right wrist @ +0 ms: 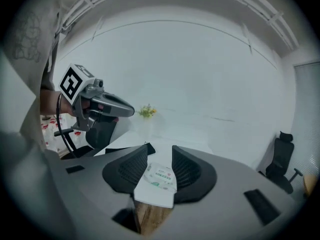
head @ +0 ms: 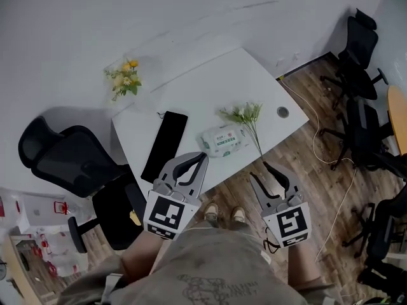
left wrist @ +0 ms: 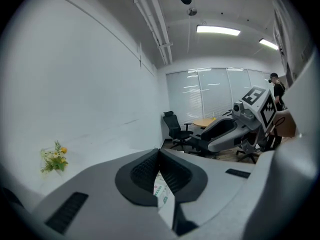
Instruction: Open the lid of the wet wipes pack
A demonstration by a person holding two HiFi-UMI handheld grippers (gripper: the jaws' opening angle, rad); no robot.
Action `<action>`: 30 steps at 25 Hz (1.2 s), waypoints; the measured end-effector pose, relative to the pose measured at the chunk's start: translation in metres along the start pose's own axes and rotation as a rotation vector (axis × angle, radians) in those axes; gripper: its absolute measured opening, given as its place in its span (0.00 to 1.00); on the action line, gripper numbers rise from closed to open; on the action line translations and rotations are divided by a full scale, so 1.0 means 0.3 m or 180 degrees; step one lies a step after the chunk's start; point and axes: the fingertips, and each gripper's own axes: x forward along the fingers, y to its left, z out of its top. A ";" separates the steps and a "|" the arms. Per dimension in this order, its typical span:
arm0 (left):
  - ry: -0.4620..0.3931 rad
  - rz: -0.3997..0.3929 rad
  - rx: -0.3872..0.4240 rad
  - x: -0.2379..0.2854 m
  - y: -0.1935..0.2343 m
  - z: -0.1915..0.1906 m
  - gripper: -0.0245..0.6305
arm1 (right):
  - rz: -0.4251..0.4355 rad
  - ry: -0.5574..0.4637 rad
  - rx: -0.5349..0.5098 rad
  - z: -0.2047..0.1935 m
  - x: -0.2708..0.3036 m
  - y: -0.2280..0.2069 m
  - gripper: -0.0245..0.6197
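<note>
the wet wipes pack (head: 222, 139) lies flat on the white table (head: 210, 88), near the table edge that is closest to us, with its green printed label facing up. at this size we cannot tell how its lid sits. on its left, a little apart, lies a long black flat thing (head: 165, 146). on its right a green sprig (head: 245, 114) with pale flowers lies just beside the end of the pack. a bunch of yellow flowers (head: 125, 76) stands at the far side of the table, against the wall.

both grippers are in front of the table edge, over the wooden floor (head: 305, 164), and neither touches the pack. the left gripper (head: 201, 156) points toward the pack. in the left gripper view its jaws meet at the tips, with nothing between them, and we see a piece of the pack only through the narrow slit below the tips. the right gripper (head: 261, 170) has its jaws wide apart and holds nothing. in the right gripper view the pack shows in the gap between them, but it lies farther away, on the table.

a black office chair (head: 70, 161) stands to the left of the table.
</note>
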 end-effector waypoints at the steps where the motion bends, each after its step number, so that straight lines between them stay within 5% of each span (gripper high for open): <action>1: 0.0007 0.0027 -0.0007 0.004 -0.002 0.002 0.06 | 0.0070 0.0032 -0.0050 -0.005 0.014 0.001 0.30; 13: 0.0261 0.0240 -0.0126 0.124 0.078 -0.095 0.06 | 0.0571 0.0396 -0.0340 -0.125 0.311 -0.062 0.29; 30: 0.1337 0.0075 -0.0427 0.436 0.117 -0.667 0.06 | 0.1097 0.1167 -0.0466 -0.578 0.711 -0.018 0.29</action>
